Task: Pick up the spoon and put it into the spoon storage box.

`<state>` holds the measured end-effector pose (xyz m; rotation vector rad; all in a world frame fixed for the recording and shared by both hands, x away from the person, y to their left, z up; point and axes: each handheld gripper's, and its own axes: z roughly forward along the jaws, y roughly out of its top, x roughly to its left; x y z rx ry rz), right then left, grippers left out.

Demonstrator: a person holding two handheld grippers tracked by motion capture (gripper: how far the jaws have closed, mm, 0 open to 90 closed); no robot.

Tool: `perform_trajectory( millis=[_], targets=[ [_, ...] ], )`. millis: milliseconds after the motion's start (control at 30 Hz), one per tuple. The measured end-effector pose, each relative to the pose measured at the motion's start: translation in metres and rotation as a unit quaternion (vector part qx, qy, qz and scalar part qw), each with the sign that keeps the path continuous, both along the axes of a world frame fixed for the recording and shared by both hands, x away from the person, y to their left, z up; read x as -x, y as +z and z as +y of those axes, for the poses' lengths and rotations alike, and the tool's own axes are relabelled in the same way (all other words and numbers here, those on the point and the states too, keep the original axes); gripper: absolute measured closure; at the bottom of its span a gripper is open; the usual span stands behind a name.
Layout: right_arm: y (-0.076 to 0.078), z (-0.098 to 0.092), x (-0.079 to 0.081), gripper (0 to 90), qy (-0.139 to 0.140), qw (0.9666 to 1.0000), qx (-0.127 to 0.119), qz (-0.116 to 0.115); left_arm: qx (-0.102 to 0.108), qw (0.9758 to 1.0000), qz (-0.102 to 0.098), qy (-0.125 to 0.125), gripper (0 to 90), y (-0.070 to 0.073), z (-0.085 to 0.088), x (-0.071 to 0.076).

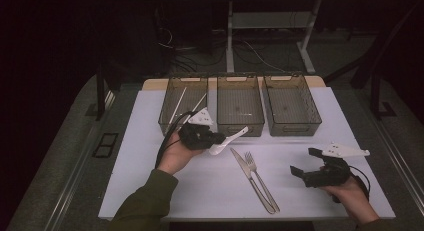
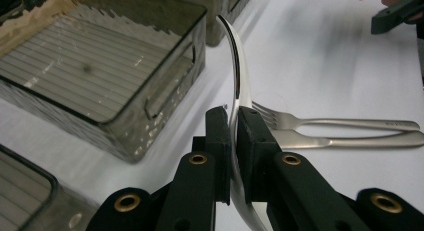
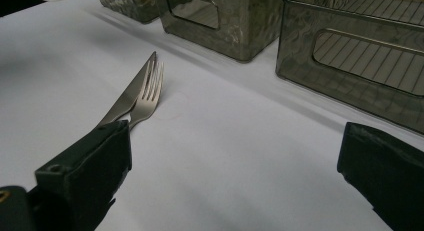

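Note:
My left gripper [image 1: 217, 138] is shut on a pale spoon [image 1: 230, 139], held just in front of the middle bin [image 1: 240, 103]. In the left gripper view the spoon [image 2: 237, 66] stands edge-on between the closed jaws [image 2: 234, 116] and curves up past a bin's corner [image 2: 197, 51]. A knife [image 1: 245, 172] and a fork [image 1: 262, 183] lie side by side on the white table at centre. My right gripper [image 1: 305, 162] hovers open to their right with nothing in it. In the right gripper view [image 3: 237, 141] the fork [image 3: 150, 98] and knife [image 3: 131, 93] lie ahead at left.
Three smoky clear bins stand in a row at the back of the table [image 1: 150, 191]. The left bin [image 1: 182, 103] holds thin white sticks; the right bin [image 1: 291, 103] looks empty. Dark floor with cables and table legs lies beyond.

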<state>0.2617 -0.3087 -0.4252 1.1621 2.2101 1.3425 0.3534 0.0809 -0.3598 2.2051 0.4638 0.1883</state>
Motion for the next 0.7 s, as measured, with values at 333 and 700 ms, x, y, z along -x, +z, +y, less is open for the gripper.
perform_trajectory(
  millis=[333, 700],
  targets=[
    [0.000, -0.001, 0.000, 0.9, 0.000, 1.0000, -0.002, 0.001, -0.003, 0.9999, -0.012, 0.001, 83.7, 0.017, -0.014, -0.021],
    [0.001, -0.001, 0.000, 0.9, -0.001, 1.0000, -0.006, 0.001, -0.001, 0.9997, -0.019, 0.014, 83.7, 0.032, -0.028, -0.047]
  ],
)
